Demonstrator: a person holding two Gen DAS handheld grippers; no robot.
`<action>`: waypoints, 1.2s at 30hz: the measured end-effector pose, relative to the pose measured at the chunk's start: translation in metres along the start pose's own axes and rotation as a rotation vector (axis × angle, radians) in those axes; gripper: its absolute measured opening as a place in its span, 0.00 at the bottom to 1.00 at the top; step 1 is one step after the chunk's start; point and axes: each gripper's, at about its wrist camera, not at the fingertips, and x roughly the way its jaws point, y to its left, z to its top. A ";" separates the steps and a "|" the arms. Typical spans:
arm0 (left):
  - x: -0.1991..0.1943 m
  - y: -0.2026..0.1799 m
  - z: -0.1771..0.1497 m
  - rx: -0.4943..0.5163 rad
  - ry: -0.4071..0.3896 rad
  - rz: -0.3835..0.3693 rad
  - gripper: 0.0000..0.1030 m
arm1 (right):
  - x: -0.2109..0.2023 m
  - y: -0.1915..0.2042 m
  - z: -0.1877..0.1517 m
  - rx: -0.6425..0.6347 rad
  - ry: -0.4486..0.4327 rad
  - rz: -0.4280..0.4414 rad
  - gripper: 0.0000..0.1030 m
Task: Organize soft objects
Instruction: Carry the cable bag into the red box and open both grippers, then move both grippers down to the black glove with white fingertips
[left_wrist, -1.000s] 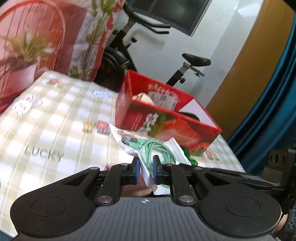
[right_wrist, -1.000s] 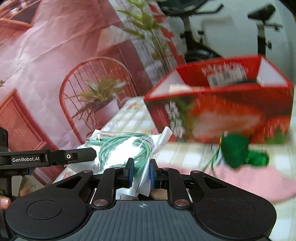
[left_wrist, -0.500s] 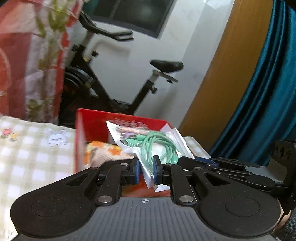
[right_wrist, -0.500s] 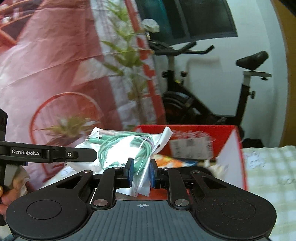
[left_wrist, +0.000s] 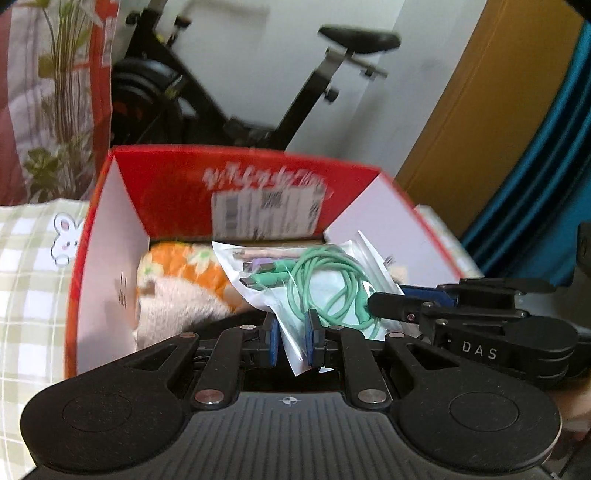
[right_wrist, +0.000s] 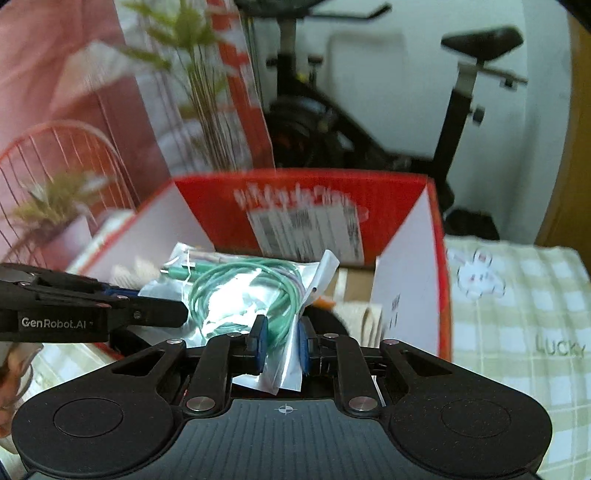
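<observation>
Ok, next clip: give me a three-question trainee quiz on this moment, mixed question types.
1. True or false: the bag of green cables is held by one gripper only.
2. Multiple choice: what already lies inside the red box? A) a glass bottle B) an orange-and-white fuzzy cloth C) a pair of shoes
3. Fill in: behind the box stands an exercise ____.

Key
1. False. The left gripper and the right gripper both have their jaws shut on the bag.
2. B. The fuzzy cloth lies on the left side of the box in the left wrist view.
3. bike.
</observation>
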 end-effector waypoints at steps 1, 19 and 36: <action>0.003 0.002 0.000 0.006 0.011 0.009 0.15 | 0.009 -0.001 0.000 0.002 0.029 -0.003 0.15; -0.026 0.003 0.006 0.075 -0.048 0.088 0.58 | 0.046 0.002 0.010 0.108 0.197 -0.085 0.17; -0.090 -0.008 -0.011 0.107 -0.131 0.189 0.85 | -0.036 0.029 0.010 0.012 0.084 -0.159 0.44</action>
